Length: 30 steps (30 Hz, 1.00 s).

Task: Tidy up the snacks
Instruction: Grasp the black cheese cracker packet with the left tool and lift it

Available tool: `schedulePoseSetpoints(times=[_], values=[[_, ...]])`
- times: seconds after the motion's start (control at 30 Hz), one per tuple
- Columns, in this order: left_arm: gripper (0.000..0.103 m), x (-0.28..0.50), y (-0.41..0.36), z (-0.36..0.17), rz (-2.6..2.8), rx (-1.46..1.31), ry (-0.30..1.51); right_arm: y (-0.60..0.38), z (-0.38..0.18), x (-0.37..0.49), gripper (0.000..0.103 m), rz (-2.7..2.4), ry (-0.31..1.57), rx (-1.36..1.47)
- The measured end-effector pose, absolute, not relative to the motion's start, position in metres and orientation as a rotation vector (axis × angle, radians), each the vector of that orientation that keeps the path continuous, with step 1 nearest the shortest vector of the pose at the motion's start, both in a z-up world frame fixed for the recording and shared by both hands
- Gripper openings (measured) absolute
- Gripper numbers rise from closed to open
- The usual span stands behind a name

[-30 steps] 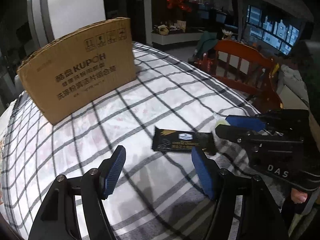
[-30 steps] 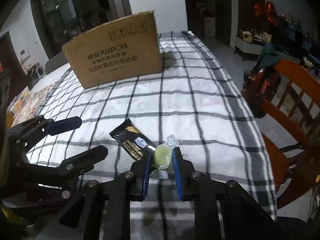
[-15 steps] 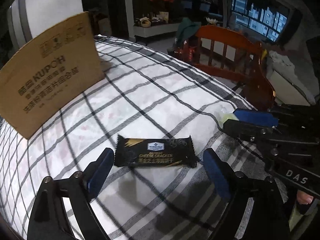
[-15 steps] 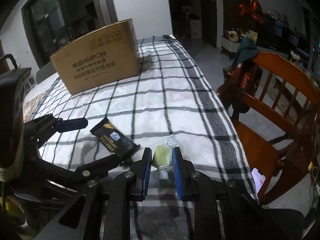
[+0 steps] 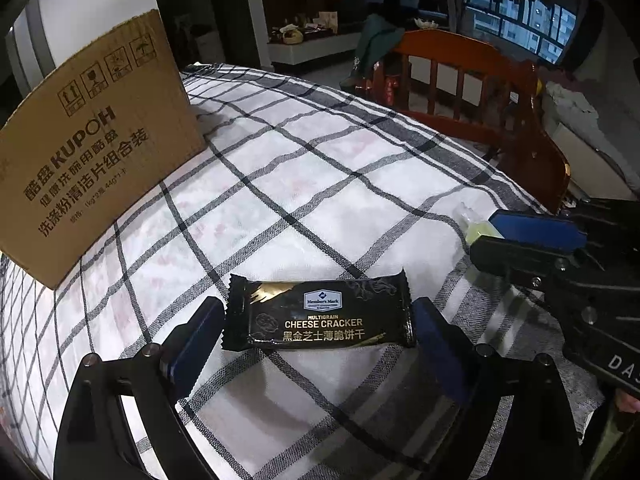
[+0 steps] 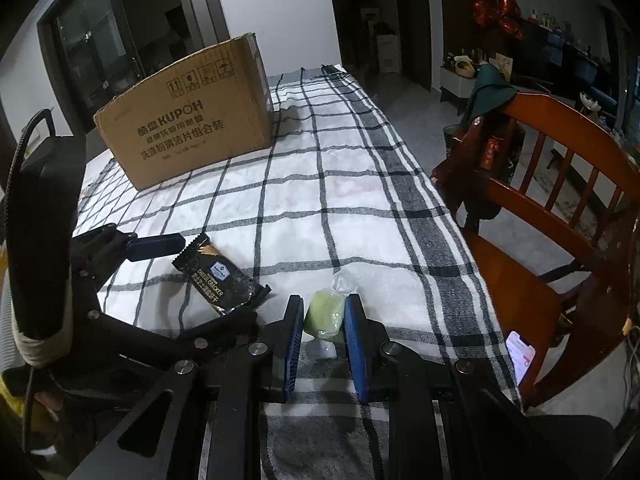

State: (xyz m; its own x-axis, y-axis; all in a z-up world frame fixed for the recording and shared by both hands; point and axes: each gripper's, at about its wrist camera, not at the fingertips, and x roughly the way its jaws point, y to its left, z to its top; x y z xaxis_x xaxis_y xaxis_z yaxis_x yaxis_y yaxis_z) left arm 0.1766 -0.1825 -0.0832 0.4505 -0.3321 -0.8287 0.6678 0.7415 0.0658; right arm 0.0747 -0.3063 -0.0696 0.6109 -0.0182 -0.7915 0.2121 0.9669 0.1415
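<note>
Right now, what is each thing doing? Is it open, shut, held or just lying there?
left gripper: open, fingers either side of the cracker packet
right gripper: shut on the green candy
cracker packet: sealed, lying flat on the cloth
green candy: wrapped, held
cardboard box: standing upright on the table
phone: screen lit

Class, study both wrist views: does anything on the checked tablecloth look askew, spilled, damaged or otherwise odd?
Nothing is spilled or torn. The black cheese cracker packet lies flat and intact between the open left gripper. The pale green wrapped candy sits pinched in the right gripper. The brown cardboard box stands upright.
</note>
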Motion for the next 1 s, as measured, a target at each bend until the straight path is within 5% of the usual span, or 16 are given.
schedulePoseSetpoints(times=[0.17,0.3,0.53,0.6,0.67,1.0], values=[[0.094,0.178,-0.179,-0.087,-0.635,0.385,0.913,-0.306,-0.073,0.077,0.023,-0.132,0.917,0.234],[0.076,0.175,-0.176,-0.083,-0.658,0.358,0.901,-0.305,-0.072,0.077,0.023,-0.128,0.914,0.235],[0.068,0.172,-0.174,-0.078,-0.668,0.337,0.889,-0.302,-0.071,0.076,0.023,-0.121,0.914,0.233],[0.051,0.171,-0.172,-0.074,-0.675,0.32,0.878,-0.302,-0.07,0.076,0.023,-0.119,0.913,0.235],[0.046,0.172,-0.171,-0.071,-0.67,0.307,0.879,-0.302,-0.069,0.076,0.023,-0.118,0.91,0.238],[0.045,0.173,-0.159,-0.071,-0.676,0.267,0.886,-0.29,-0.065,0.079,0.023,-0.093,0.907,0.211]])
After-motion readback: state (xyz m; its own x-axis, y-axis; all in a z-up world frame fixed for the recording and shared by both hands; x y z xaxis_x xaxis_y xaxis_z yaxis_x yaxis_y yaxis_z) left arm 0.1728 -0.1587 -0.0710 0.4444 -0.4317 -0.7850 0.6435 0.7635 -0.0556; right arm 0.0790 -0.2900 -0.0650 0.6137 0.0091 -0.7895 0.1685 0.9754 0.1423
